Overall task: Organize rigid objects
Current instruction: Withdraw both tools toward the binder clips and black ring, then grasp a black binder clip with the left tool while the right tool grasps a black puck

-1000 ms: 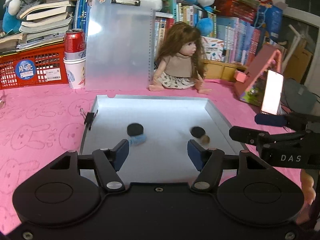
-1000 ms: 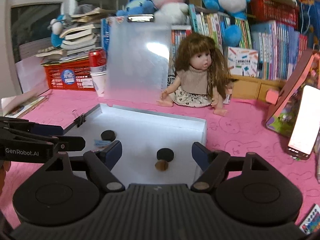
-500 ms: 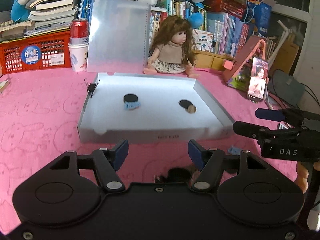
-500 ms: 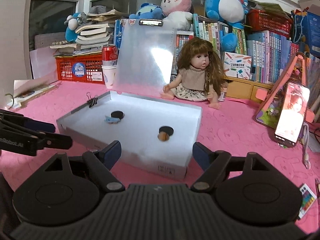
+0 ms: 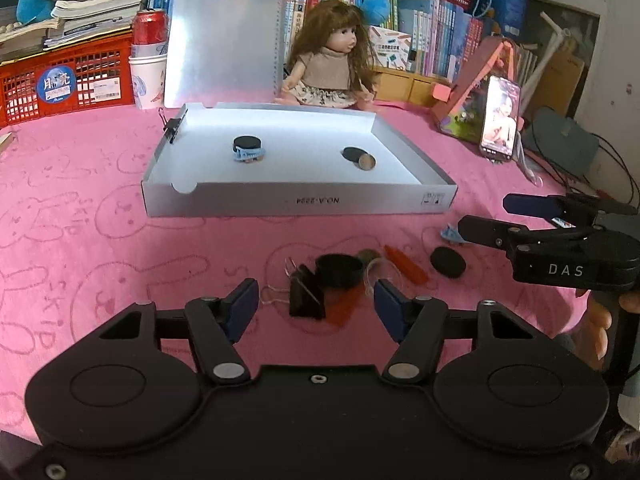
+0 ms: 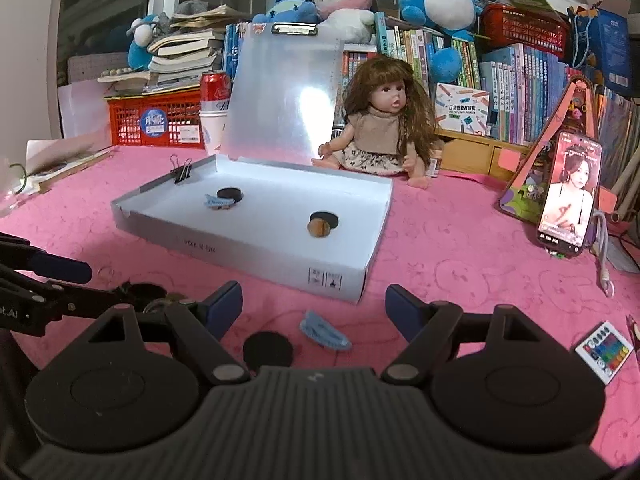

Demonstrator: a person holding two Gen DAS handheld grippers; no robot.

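Note:
A shallow white box (image 5: 296,200) (image 6: 256,252) lies on the pink cloth. It holds a black disc with a blue clip (image 5: 247,148) (image 6: 224,198) and a second black disc with a brown round piece (image 5: 360,158) (image 6: 322,224). On the cloth nearer me lie a black binder clip (image 5: 306,294), a black ring (image 5: 339,270), an orange piece (image 5: 406,268), a black disc (image 5: 448,262) (image 6: 267,350) and a blue clip (image 5: 450,234) (image 6: 324,332). My left gripper (image 5: 314,300) hovers around the binder clip, its jaws closing, pads clear of it. My right gripper (image 6: 314,300) (image 5: 484,216) stands open above the disc and blue clip.
Behind the box sit a doll (image 5: 332,68), an upright clear clipboard (image 5: 224,40), a red can on a paper cup (image 5: 150,52) and a red basket (image 5: 64,80). A lit phone (image 6: 568,196) leans at the right; a small remote (image 6: 604,350) lies near the cloth's edge.
Both grippers have drawn back from over the box and sunk toward the near cloth. The loose items in front of the box have come into view.

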